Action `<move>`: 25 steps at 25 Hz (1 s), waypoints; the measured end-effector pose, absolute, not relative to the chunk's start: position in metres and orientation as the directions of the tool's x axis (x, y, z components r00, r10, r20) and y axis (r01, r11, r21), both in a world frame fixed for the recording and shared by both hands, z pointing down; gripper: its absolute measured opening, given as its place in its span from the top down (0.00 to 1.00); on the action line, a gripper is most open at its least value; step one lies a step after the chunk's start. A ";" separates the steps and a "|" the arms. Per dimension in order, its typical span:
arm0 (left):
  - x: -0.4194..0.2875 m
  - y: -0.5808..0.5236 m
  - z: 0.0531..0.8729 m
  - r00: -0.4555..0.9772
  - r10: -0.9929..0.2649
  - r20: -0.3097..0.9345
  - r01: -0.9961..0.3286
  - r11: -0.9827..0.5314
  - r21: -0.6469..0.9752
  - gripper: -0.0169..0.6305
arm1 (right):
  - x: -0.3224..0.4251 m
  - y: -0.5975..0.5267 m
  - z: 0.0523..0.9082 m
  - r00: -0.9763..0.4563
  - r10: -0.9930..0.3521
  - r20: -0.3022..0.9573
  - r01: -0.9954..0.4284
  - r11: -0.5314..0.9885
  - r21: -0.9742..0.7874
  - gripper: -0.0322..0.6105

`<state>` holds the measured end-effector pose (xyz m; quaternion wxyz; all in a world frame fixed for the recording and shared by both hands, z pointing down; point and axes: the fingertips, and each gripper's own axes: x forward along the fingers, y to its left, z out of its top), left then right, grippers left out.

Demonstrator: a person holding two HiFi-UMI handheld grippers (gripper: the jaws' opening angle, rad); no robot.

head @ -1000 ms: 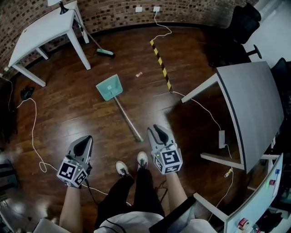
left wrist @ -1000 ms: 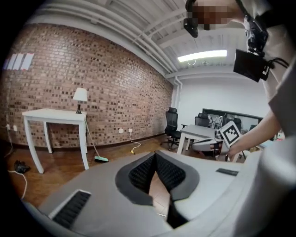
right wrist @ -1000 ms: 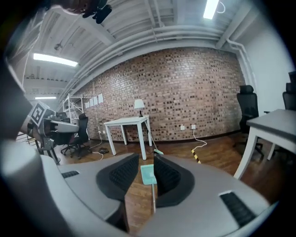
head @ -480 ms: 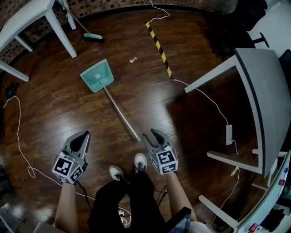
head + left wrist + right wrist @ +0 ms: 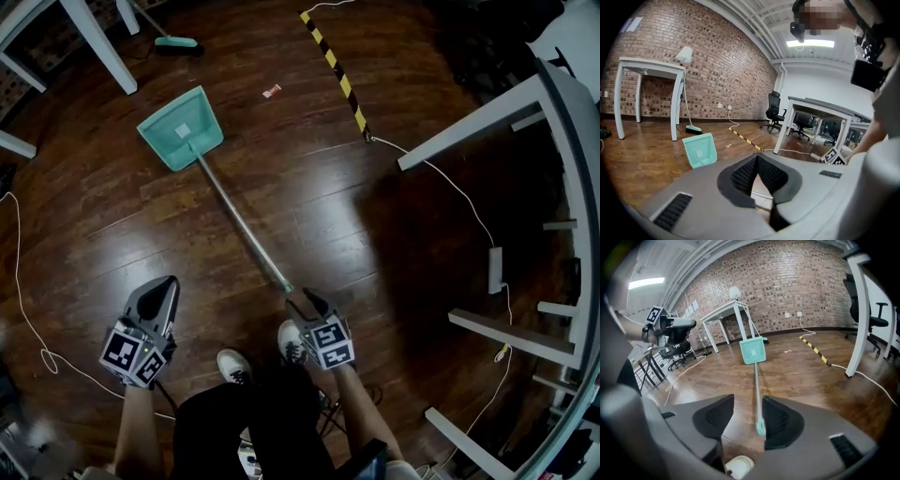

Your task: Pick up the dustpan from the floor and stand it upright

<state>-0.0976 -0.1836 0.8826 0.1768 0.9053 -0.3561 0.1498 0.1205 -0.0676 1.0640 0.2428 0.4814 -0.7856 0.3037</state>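
Right gripper view showed the dustpan (image 5: 753,351) flat on the floor (image 5: 811,376), its handle end between the right gripper's (image 5: 747,399) fingers (image 5: 780,423), just opening wide; left gripper's (image 5: 757,157) fingers stayed closed, empty.

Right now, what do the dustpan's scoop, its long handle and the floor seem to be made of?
Scoop: probably plastic, matte mint green, even colour, moulded rim.
Handle: looks like a metal tube, pale grey, slight sheen.
Floor: dark wood planks or laminate, glossy; it mirrors the lights.
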 end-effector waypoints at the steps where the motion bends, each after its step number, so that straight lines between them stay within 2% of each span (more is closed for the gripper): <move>1: -0.097 -0.183 0.895 0.701 -0.591 0.398 -0.697 -0.685 0.211 0.97 | 0.120 -0.065 1.081 -0.423 -0.605 0.674 -0.902 0.353 -0.249 0.63; 7: -0.094 -0.173 0.967 0.740 -0.533 0.409 -0.644 -0.738 0.202 0.97 | 0.119 -0.055 1.173 -0.396 -0.588 0.705 -0.915 0.319 -0.248 0.62; 10: -0.097 -0.169 1.001 0.755 -0.514 0.407 -0.626 -0.751 0.211 0.97 | 0.114 -0.056 1.206 -0.407 -0.593 0.695 -0.907 0.354 -0.229 0.62; 16: -0.093 -0.172 1.052 0.778 -0.495 0.388 -0.599 -0.770 0.220 0.97 | 0.112 -0.063 1.243 -0.401 -0.628 0.667 -0.897 0.417 -0.146 0.60; 22: -0.091 -0.168 1.078 0.778 -0.501 0.378 -0.607 -0.754 0.250 0.97 | 0.108 -0.065 1.257 -0.423 -0.634 0.648 -0.886 0.439 -0.150 0.61; 23: -0.092 -0.168 1.080 0.777 -0.503 0.379 -0.609 -0.753 0.251 0.97 | 0.107 -0.064 1.258 -0.424 -0.630 0.651 -0.884 0.445 -0.145 0.62; 24: -0.093 -0.170 1.079 0.775 -0.505 0.379 -0.611 -0.751 0.249 0.97 | 0.108 -0.065 1.257 -0.422 -0.629 0.653 -0.883 0.449 -0.138 0.71; 25: -0.094 -0.172 1.078 0.773 -0.509 0.378 -0.615 -0.749 0.248 0.97 | 0.108 -0.065 1.255 -0.420 -0.629 0.654 -0.883 0.451 -0.132 0.73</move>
